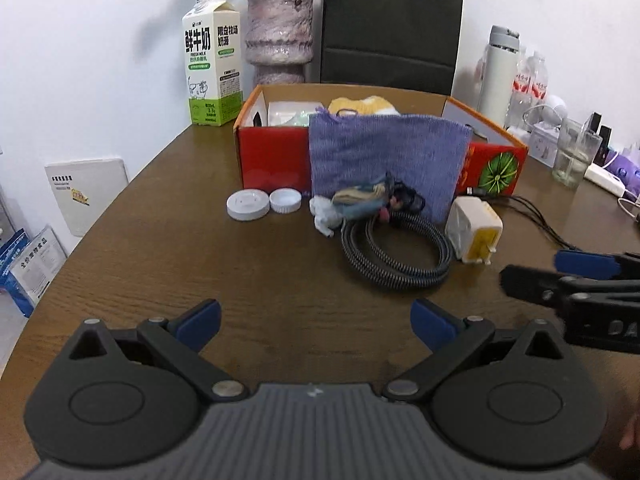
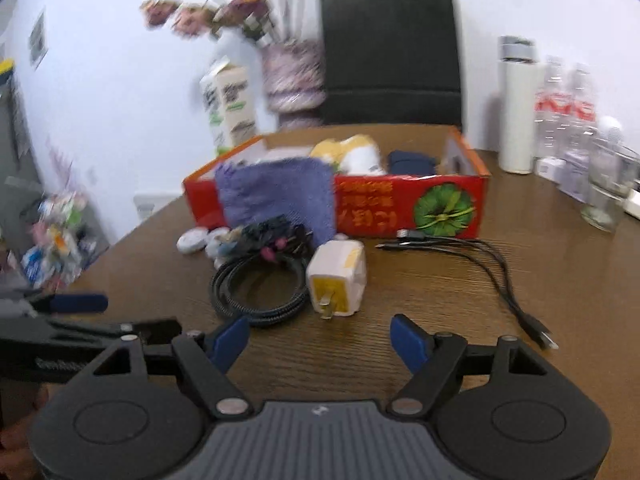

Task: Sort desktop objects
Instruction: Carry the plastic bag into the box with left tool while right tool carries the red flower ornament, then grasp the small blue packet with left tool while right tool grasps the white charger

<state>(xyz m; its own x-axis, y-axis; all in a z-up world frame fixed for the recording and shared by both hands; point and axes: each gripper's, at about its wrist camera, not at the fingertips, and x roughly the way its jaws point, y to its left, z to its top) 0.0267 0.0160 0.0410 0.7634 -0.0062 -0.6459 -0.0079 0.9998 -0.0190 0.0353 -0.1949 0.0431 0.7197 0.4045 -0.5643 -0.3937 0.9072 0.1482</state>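
White and yellow, the plug adapter (image 2: 337, 276) lay just ahead of the right tongs (image 2: 320, 340), wide and empty, nearer than the left tongs (image 1: 316, 322), equally wide.

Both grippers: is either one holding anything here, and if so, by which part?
Nothing is held. The left gripper and right gripper are both open above the table, with only bare wood between their fingers, short of the charger.
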